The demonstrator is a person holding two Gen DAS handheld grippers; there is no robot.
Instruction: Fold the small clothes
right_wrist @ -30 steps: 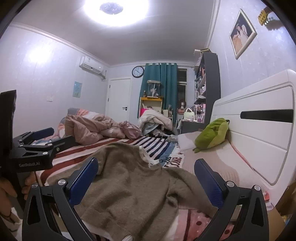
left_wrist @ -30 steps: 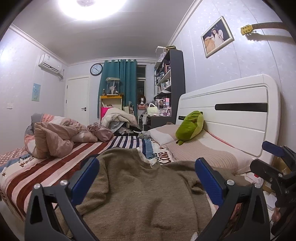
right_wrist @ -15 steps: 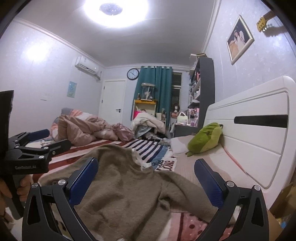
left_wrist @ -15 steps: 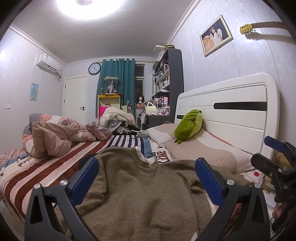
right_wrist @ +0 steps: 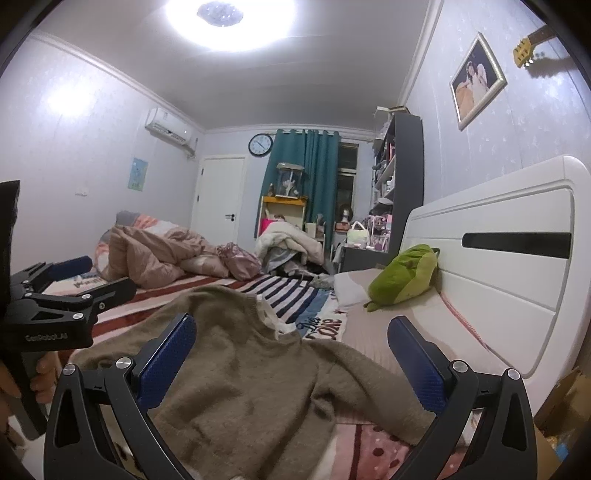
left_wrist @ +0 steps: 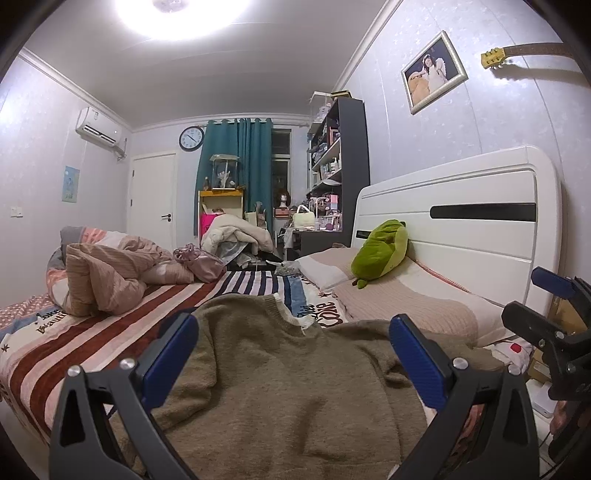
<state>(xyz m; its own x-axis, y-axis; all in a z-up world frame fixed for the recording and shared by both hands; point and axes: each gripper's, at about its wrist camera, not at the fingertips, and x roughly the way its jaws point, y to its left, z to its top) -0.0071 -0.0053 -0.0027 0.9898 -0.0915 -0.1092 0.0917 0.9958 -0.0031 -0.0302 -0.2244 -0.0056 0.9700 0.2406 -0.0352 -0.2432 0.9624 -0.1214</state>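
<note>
On the striped bed (left_wrist: 122, 325) the brown sweater (left_wrist: 280, 384) lies spread at 12 o'clock before my released left gripper (left_wrist: 293, 354) and right gripper (right_wrist: 291, 356), so I should pinch a sleeve edge first, I think.

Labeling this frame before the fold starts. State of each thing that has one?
left tongs: open, empty, over the sweater
right tongs: open, empty, over the sweater
brown sweater: spread on the bed, unfolded, rumpled
pink quilt: bunched in a heap
door: closed
teal curtain: partly drawn, window pane visible
ceiling light: on
</note>
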